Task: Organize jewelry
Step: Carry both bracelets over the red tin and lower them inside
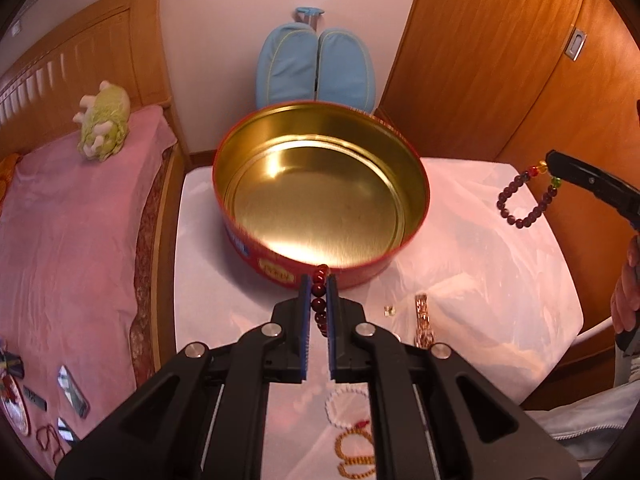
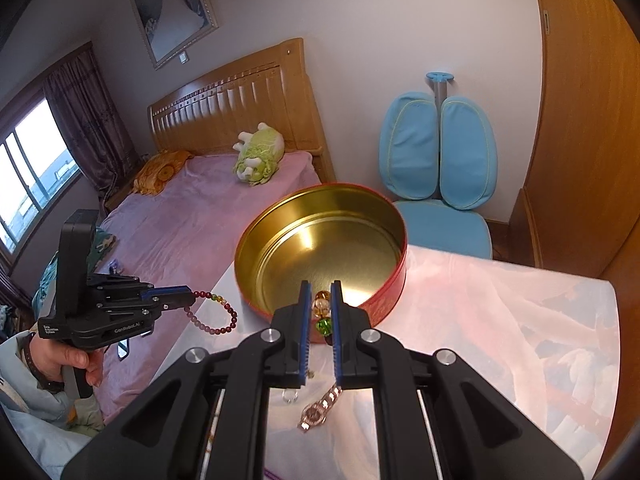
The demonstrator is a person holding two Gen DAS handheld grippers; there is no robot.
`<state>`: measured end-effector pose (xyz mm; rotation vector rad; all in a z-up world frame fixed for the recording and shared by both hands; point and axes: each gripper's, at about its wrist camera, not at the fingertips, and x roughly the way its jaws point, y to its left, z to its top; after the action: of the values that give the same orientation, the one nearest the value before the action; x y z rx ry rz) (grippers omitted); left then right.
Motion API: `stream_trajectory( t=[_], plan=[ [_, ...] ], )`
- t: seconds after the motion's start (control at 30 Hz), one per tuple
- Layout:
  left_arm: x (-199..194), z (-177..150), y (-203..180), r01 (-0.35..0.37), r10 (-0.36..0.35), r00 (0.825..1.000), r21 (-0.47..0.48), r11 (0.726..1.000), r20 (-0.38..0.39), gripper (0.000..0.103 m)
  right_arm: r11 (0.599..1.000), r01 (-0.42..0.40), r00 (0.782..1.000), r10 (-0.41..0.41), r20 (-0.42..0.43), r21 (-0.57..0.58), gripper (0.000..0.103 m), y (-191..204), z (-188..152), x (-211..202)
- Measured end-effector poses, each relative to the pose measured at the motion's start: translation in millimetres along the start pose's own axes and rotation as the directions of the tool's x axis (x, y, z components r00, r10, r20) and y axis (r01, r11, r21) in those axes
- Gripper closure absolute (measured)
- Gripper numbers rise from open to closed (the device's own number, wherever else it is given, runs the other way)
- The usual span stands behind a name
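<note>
Left tool point(image 2: 192, 298) marked "GenRobot.AI", gripping bead bracelet point(image 2: 216, 316).

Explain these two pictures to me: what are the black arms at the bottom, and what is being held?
There is no robot. A person holds a pair of tongs in each hand, and each pair has a camera looking along its fingers. One picture is from the left tongs, the other from the right tongs. The left pair is shut on a dark red bracelet, the right on an amber and green bracelet. An open, empty tin stands on the white table. Nearer lie a watch, a white bracelet and a brown bead string.
</note>
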<state>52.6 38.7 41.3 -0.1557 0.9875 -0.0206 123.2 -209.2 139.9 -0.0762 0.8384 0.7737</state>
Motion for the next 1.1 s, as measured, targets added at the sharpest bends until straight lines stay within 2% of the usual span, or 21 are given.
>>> stream_trajectory(
  t=[0.3, 0.53, 0.67, 0.8, 0.93, 1.1],
  plan=[
    [27, 67, 18, 0.047, -0.049, 0.998, 0.058, 0.997, 0.034, 0.096, 0.997, -0.029, 0.999, 0.030, -0.015, 0.066, 0.092, -26, 64, 49],
    [65, 84, 23, 0.101, -0.101, 0.995, 0.055, 0.993, -0.018, 0.096, 0.998, -0.018, 0.996, 0.023, -0.086, 0.061, 0.092, -24, 85, 101],
    [91, 90, 21, 0.114, -0.111, 0.992, 0.051, 0.992, -0.068, 0.096, 0.999, -0.024, 0.988, 0.030, -0.150, 0.046, 0.092, -18, 85, 133],
    [116, 86, 11, 0.096, -0.083, 0.988, 0.096, 0.991, -0.129, 0.096, 0.999, 0.011, 0.970, -0.003, -0.242, 0.033, 0.093, -18, 76, 170],
    [139, 79, 3, 0.062, -0.036, 0.982, 0.135, 0.989, -0.188, 0.096, 0.997, 0.050, 0.942, -0.029, -0.336, 0.052, 0.092, -25, 62, 205],
    [157, 77, 7, 0.053, -0.026, 0.971, 0.108, 0.993, -0.238, 0.096, 0.989, 0.033, 0.912, 0.030, -0.409, 0.146, 0.092, -39, 58, 231]
  ],
)
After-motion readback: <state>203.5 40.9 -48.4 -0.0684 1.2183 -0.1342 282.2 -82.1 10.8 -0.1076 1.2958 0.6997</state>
